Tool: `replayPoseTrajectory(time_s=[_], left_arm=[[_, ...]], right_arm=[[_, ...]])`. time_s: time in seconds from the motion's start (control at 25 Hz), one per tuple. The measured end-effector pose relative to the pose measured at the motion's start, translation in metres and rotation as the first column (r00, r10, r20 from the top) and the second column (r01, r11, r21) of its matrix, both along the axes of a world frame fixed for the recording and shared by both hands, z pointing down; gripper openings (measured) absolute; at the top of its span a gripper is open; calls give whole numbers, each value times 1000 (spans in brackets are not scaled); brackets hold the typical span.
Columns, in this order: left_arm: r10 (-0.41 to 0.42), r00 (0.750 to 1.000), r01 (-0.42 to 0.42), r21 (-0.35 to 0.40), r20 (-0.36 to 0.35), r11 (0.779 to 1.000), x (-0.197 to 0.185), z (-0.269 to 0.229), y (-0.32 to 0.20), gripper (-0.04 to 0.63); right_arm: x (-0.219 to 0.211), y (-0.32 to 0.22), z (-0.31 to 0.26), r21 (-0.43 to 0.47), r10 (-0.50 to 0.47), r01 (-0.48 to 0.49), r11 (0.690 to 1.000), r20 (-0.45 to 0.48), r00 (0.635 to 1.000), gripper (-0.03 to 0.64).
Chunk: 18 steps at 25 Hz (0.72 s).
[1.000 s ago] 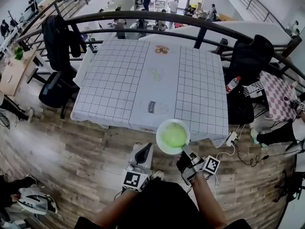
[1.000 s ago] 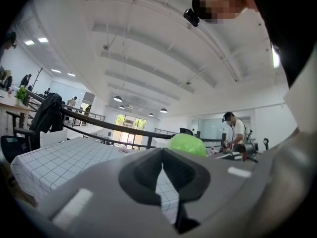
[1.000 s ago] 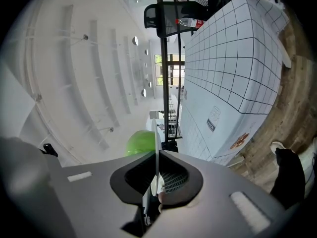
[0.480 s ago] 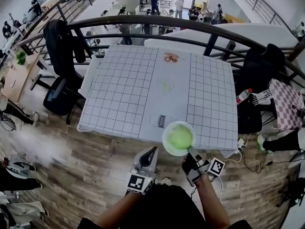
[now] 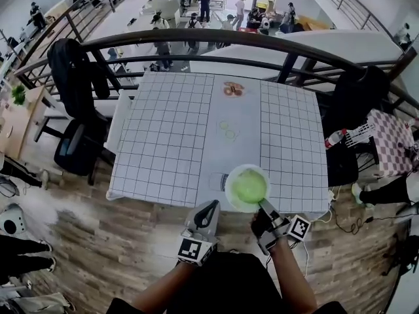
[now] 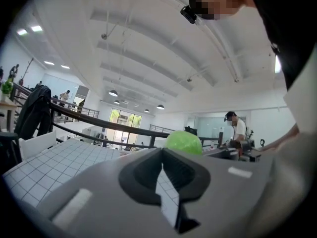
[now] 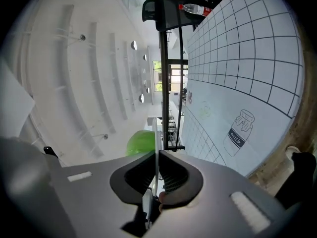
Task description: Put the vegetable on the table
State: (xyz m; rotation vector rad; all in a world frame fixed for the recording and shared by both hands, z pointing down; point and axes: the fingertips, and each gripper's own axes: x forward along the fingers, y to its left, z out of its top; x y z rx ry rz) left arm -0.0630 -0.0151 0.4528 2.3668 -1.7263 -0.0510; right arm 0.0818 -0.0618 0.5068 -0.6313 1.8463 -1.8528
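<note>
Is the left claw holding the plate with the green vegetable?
No, the right claw grips the plate at its rim; the left claw is shut and empty.

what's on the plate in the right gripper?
One round green vegetable sits on the white plate, clamped at its rim by the right gripper. It covers the plate's middle, so anything beneath it is unseen.

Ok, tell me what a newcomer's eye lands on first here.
The bright green round vegetable on a white plate stands out first. The right gripper holds the plate by its rim over the near edge of the gridded table. Small printed pictures run down the table's middle strip, and the left gripper, shut and empty, sits just off the near edge.
</note>
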Motion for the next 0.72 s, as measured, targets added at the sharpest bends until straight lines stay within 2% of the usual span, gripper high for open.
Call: replayPoseTrajectory(time_s=[0.28,0.48,0.72], left_arm=[[63,998,-63,-22,-6,998,-24,8,-24,9],[92,996,-92,7,0,996,-49,17,-38,11],[81,997,-81,-6,-19,997,-67,19,-48,10]], right_arm=[[-25,-24,-2,4,68,-68,998,11,998,14],[-41,-43,-2,10,125,-126,992,33,992,14],[-46,-57,8,-1,151,-151,988,-11,988,14]])
